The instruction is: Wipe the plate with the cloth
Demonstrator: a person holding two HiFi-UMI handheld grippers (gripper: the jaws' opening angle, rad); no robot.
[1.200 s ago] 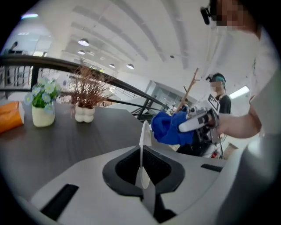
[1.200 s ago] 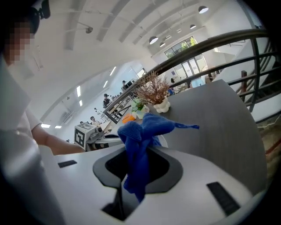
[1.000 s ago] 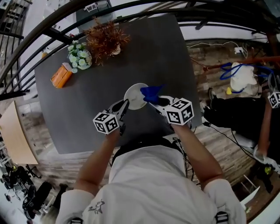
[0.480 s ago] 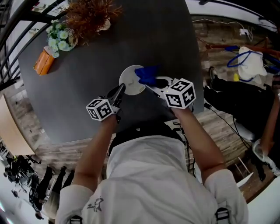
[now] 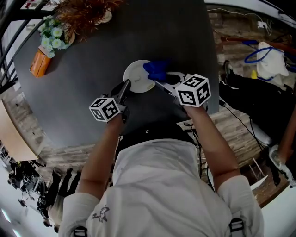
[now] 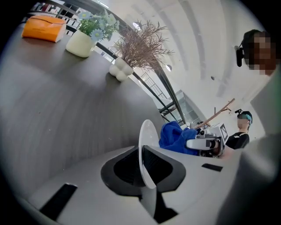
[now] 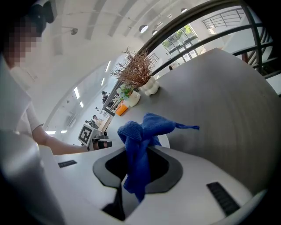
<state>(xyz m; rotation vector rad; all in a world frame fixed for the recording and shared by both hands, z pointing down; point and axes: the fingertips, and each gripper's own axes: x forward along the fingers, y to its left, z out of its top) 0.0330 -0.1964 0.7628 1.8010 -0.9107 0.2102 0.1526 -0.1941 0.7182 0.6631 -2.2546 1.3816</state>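
A small white plate (image 5: pixel 138 76) is low over the dark grey table (image 5: pixel 175 37), its near rim between the jaws of my left gripper (image 5: pixel 126 86). In the left gripper view the plate (image 6: pixel 147 149) stands edge-on in the jaw slot; the jaws are opening, though the pads still hold the rim. My right gripper (image 5: pixel 160 79) is shut on a blue cloth (image 5: pixel 156 70), which lies against the plate's right side. The right gripper view shows the cloth (image 7: pixel 138 140) bunched and hanging from the jaws, with a sliver of plate (image 7: pixel 165 140) behind it.
At the table's far left are an orange box (image 5: pixel 39 63), a white pot of pale flowers (image 5: pixel 53 37) and a dried brown plant (image 5: pixel 85 9). The table's right edge borders a wooden floor with cables and bags (image 5: pixel 268 60).
Both grippers have come down toward the table, carrying the plate and the cloth with them. The cloth stays against the plate's right side.
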